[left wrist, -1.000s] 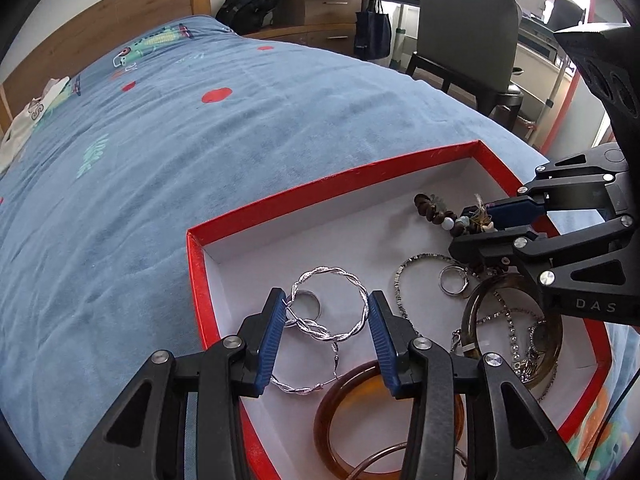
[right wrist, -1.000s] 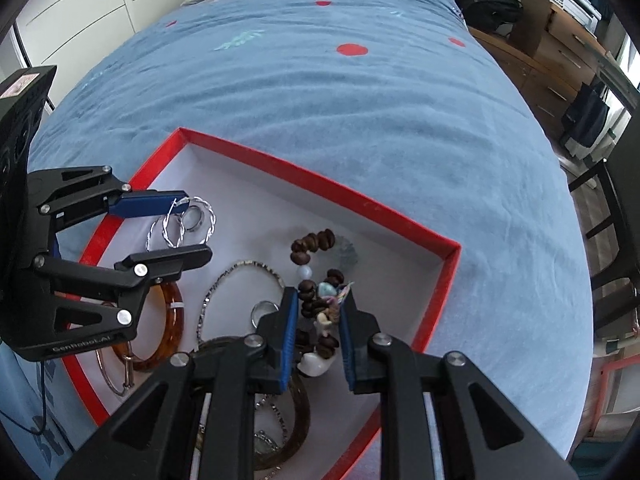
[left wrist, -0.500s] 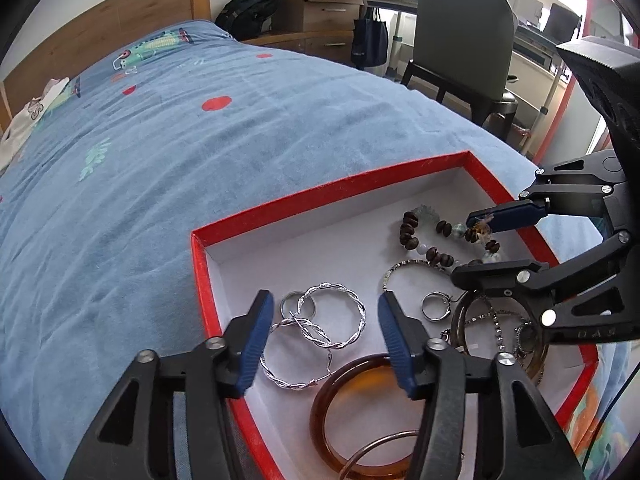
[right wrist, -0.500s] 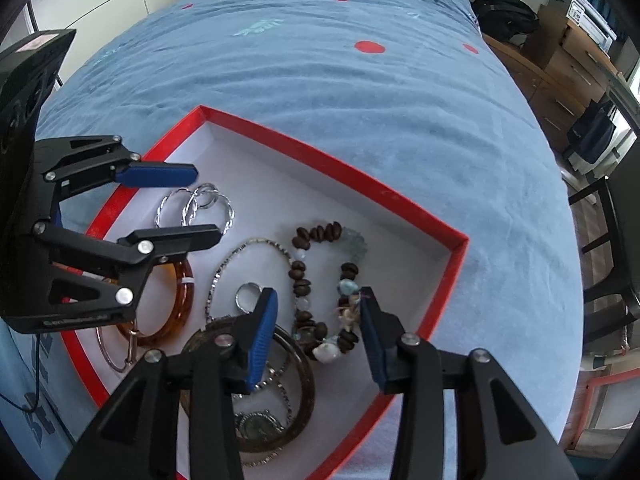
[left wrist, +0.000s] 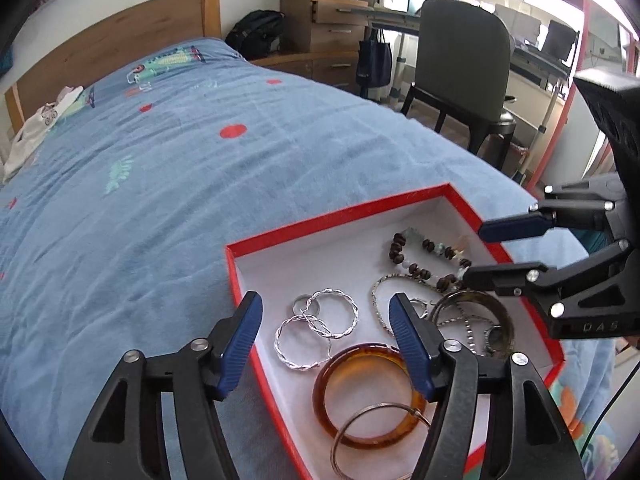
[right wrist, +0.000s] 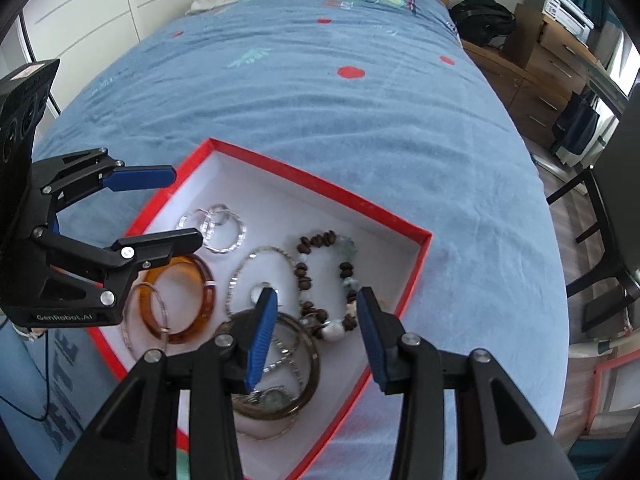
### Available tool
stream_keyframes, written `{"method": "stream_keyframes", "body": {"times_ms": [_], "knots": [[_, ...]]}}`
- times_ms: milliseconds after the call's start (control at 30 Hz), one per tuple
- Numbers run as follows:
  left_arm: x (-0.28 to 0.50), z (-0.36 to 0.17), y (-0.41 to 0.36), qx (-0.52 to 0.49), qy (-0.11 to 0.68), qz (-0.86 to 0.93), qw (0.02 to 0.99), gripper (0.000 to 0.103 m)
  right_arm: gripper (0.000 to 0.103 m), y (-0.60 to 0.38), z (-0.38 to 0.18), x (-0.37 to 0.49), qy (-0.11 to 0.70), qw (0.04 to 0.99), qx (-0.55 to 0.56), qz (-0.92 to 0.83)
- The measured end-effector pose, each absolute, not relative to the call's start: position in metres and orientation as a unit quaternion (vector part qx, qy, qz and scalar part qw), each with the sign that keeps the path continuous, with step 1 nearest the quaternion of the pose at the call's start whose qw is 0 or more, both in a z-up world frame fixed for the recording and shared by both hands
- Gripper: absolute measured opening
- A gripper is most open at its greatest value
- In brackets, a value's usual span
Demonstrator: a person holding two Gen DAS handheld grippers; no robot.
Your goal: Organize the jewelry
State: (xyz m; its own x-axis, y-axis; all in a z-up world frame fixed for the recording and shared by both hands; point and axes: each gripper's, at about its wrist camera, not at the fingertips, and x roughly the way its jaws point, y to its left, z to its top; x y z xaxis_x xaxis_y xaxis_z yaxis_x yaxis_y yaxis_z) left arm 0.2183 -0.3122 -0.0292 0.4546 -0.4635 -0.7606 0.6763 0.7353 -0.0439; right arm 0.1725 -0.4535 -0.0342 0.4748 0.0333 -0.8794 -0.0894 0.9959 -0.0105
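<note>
A red box (left wrist: 332, 216) with a white inside lies on the bed and holds the jewelry. My left gripper (left wrist: 325, 306) hovers over two twisted silver hoops (left wrist: 316, 328) and an amber bangle (left wrist: 360, 396). Its jaws are opening and its pads touch nothing. The beaded bracelet (right wrist: 320, 240) lies flat near the box's right corner. My right gripper (right wrist: 317, 296) hangs open above it and above a dark bangle (right wrist: 308, 392) with chains in it. A thin silver bracelet (right wrist: 240, 272) lies between the beads and the amber bangle (right wrist: 200, 280).
A blue bedspread (left wrist: 200, 184) stretches away to a wooden headboard (left wrist: 120, 44) with white cloth (left wrist: 36, 132) at its foot. A dark chair (left wrist: 460, 64), drawers (left wrist: 324, 24) and a black backpack (left wrist: 256, 36) stand beside the bed.
Both grippers opened and lifted away from the box. The left one let go of the silver hoops, the right one let go of the beaded bracelet, which now lies in the box.
</note>
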Motion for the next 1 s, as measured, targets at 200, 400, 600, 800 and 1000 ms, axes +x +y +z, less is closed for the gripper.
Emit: {"method": "stream_keyframes", "body": {"times_ms": [200,400,600,800,1000], "knots": [[0.205,-0.013,-0.296,0.124,0.389,-0.323,0.854,0.068,0.04,-0.439,-0.023,0.152,0.503,0.863,-0.02,0.035],[0.188,-0.001,-0.275,0.117,0.383,-0.3,0.866,0.074,0.04,-0.421,-0.009,0.129,0.493,0.869,-0.013,0.035],[0.167,0.015,-0.251,0.109,0.371,-0.267,0.883,0.08,0.04,-0.401,0.004,0.107,0.484,0.875,-0.005,0.035],[0.146,0.028,-0.227,0.095,0.361,-0.23,0.899,0.085,0.04,-0.379,0.015,0.086,0.47,0.882,0.005,0.033],[0.127,0.037,-0.201,0.075,0.358,-0.2,0.909,0.089,0.04,-0.359,0.026,0.066,0.455,0.89,0.02,0.028]]}}
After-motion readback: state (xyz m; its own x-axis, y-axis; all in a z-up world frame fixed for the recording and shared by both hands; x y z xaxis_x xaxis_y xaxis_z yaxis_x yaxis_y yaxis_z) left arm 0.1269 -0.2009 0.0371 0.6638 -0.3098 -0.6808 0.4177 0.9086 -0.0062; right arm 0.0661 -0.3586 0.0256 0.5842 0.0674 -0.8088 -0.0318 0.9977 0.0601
